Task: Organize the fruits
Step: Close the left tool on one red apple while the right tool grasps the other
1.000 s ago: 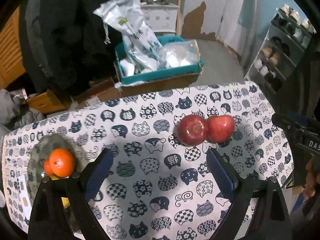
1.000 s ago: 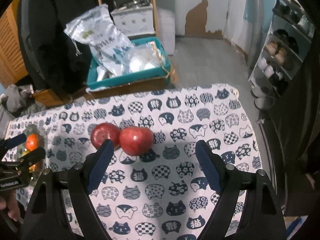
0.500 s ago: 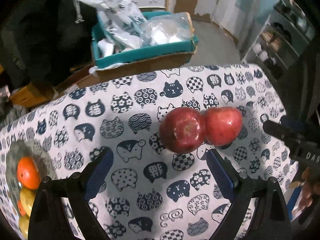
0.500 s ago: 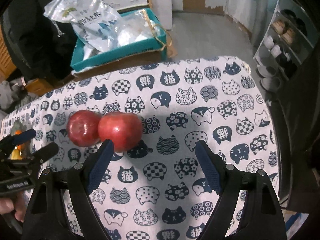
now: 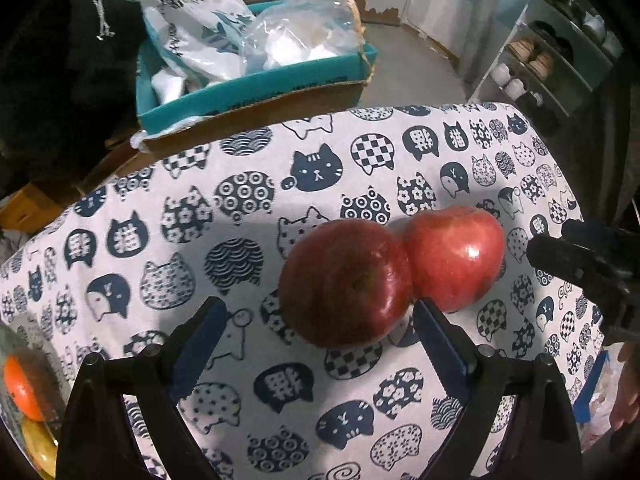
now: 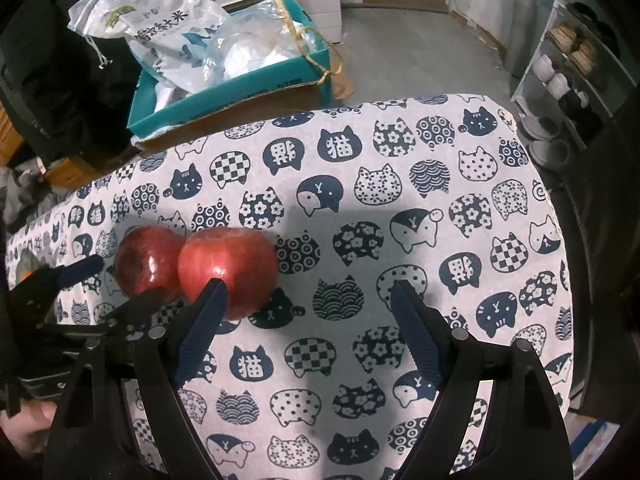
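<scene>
Both claws, left claw (image 5: pixel 316 326) and right claw (image 6: pixel 308 308), are spread and pinch nothing. Just beyond them two apples (image 5: pixel 346 280) lie touching on the counter (image 5: pixel 240 240), not yet picked up. An orange (image 5: pixel 20 386) already sits in the dish (image 5: pixel 34 344) at the left edge.

A table (image 5: pixel 168 264) is seen, covered by a white cloth (image 6: pixel 400 208) printed with navy cat heads. Two red apples lie on it, touching: a darker apple (image 5: pixel 344 284) at centre of the left wrist view and a lighter apple (image 5: pixel 454 256) to its right. A plate (image 5: pixel 8 344) holding an orange (image 5: pixel 20 388) is seen at the lower left edge.
</scene>
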Action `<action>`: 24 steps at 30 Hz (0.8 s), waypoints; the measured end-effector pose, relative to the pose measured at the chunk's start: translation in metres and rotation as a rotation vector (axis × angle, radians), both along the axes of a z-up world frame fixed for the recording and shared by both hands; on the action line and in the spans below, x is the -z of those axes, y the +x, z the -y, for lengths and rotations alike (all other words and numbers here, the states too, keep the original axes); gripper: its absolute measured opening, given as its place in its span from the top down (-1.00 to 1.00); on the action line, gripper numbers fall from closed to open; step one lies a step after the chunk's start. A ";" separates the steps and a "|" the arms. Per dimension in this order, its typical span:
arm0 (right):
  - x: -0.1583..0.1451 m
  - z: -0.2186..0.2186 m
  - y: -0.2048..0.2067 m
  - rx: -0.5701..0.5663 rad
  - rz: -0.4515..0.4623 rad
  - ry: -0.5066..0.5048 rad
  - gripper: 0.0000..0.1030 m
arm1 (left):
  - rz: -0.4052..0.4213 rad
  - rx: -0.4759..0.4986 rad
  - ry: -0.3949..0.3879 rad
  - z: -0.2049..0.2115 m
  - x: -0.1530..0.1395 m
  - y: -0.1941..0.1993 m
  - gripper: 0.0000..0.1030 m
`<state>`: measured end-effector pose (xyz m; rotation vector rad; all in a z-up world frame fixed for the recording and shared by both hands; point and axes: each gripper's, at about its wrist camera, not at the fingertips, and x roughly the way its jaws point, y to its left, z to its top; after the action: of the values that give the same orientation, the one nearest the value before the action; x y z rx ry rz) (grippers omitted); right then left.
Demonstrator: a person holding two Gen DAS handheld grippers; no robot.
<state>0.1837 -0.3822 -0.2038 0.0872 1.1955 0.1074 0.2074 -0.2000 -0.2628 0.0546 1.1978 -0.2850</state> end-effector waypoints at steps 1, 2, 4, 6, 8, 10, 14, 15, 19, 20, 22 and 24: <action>0.000 0.000 0.000 -0.001 0.001 0.000 -0.60 | -0.005 0.003 -0.003 0.002 0.003 0.002 -0.85; 0.000 0.000 0.000 0.000 0.001 0.000 -0.60 | -0.009 0.000 -0.004 0.002 0.005 0.004 -0.85; 0.000 0.000 0.001 0.003 0.002 0.004 -0.61 | -0.020 -0.004 -0.016 0.004 0.009 0.008 -0.85; 0.000 0.000 0.002 0.005 0.003 0.006 -0.61 | -0.028 -0.006 -0.025 0.004 0.013 0.010 -0.85; 0.000 0.000 0.003 0.006 0.002 0.007 -0.60 | -0.034 -0.011 -0.036 0.004 0.016 0.012 -0.85; 0.001 0.000 0.003 0.008 0.001 0.006 -0.60 | -0.046 -0.018 -0.063 0.001 0.020 0.015 -0.85; 0.005 -0.001 0.003 0.009 -0.009 0.003 -0.61 | -0.093 -0.026 -0.145 -0.002 0.027 0.020 -0.61; 0.006 -0.002 0.004 0.009 -0.010 0.002 -0.61 | -0.088 -0.024 -0.147 -0.002 0.027 0.019 -0.59; 0.010 -0.003 0.005 0.010 -0.019 0.007 -0.61 | -0.066 0.007 -0.132 0.006 0.025 0.016 -0.44; 0.010 -0.004 0.006 0.011 -0.017 0.013 -0.61 | -0.063 0.008 -0.126 0.006 0.024 0.015 -0.44; 0.011 -0.007 0.008 0.012 -0.015 0.031 -0.61 | -0.050 -0.005 -0.101 0.003 0.023 0.013 -0.44; 0.012 -0.010 0.009 0.013 -0.016 0.050 -0.61 | -0.039 -0.023 -0.086 -0.005 0.021 0.011 -0.44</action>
<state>0.1928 -0.3718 -0.2158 0.1392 1.2082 0.1254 0.2181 -0.1953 -0.2837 -0.0400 1.2229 -0.3186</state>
